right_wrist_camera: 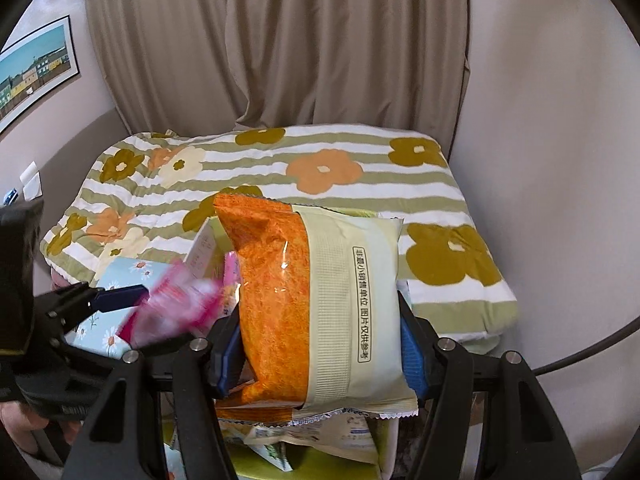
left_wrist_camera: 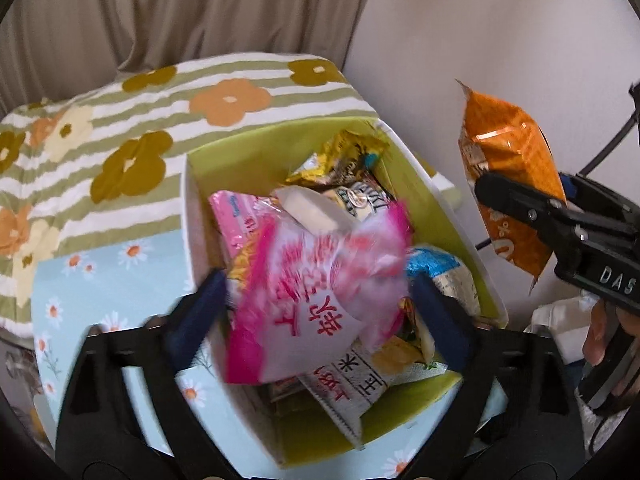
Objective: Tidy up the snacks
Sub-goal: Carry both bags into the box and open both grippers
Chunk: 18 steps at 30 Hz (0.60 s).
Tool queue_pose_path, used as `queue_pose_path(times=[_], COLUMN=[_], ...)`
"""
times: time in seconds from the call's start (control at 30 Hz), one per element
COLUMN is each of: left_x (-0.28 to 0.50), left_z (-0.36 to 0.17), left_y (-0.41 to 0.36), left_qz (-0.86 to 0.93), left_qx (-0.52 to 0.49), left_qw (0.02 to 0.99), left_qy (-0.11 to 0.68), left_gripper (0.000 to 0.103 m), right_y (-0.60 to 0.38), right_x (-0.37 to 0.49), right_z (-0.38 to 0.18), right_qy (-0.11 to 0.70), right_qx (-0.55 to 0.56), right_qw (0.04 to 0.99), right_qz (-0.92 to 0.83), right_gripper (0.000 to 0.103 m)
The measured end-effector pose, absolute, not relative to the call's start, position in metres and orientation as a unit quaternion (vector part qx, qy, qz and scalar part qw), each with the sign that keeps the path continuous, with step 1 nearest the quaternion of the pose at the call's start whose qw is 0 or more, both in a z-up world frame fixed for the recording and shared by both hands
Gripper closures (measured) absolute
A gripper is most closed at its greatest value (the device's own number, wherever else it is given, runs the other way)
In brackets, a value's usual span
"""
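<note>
My left gripper (left_wrist_camera: 320, 300) stands open over a green box (left_wrist_camera: 224, 168) full of snack packets. A pink and white packet (left_wrist_camera: 320, 292) is blurred between its wide-apart fingers, seemingly loose and falling into the box; it also shows in the right wrist view (right_wrist_camera: 176, 304). My right gripper (right_wrist_camera: 316, 340) is shut on an orange and cream packet (right_wrist_camera: 320, 300), held upright in the air to the right of the box. That packet shows in the left wrist view (left_wrist_camera: 508, 176) too.
The box stands on a light blue daisy cloth (left_wrist_camera: 104, 280). Behind it lies a striped quilt with big flowers (right_wrist_camera: 320, 160). Beige curtains (right_wrist_camera: 280, 40) and a white wall (left_wrist_camera: 500, 40) close the back and right.
</note>
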<state>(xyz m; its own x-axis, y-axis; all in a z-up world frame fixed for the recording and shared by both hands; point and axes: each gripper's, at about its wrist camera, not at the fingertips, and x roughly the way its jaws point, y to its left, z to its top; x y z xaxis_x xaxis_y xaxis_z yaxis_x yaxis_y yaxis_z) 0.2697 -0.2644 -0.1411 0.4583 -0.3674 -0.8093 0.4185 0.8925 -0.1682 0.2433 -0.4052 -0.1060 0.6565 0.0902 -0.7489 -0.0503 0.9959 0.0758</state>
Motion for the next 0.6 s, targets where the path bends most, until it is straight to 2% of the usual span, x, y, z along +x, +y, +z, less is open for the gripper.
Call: queue_pose_path(times=[0.47,0.5,0.57,0.6], left_x=[0.247,0.247,0.246,0.244], left_z=[-0.125,-0.124,-0.122,-0.121], left_y=[-0.242,-0.24,-0.236,-0.234], left_qz=[-0.186,-0.183,-0.177,-0.175], left_qx=[0.042,0.041,0.039,0.039], left_qw=[0.872,0.873,0.874,0.875], left_qy=[0.451,0.451,0.45,0.45], left_gripper=[0.0,0.0,0.0,0.0], right_y=[-0.422,-0.423,-0.424,-0.424], right_x=[0.266,0.271,0.273,0.27], right_z=[-0.123,-0.127,-0.132,-0.133], right_qy=[0.44,0.444,0.453,0.451], right_qx=[0.052,0.056,0.056,0.058], right_qw=[0.894,0.892,0.888,0.889], right_qz=[0.064,0.067,0.059,0.057], right_gripper=[0.041,0.039,0.019,0.004])
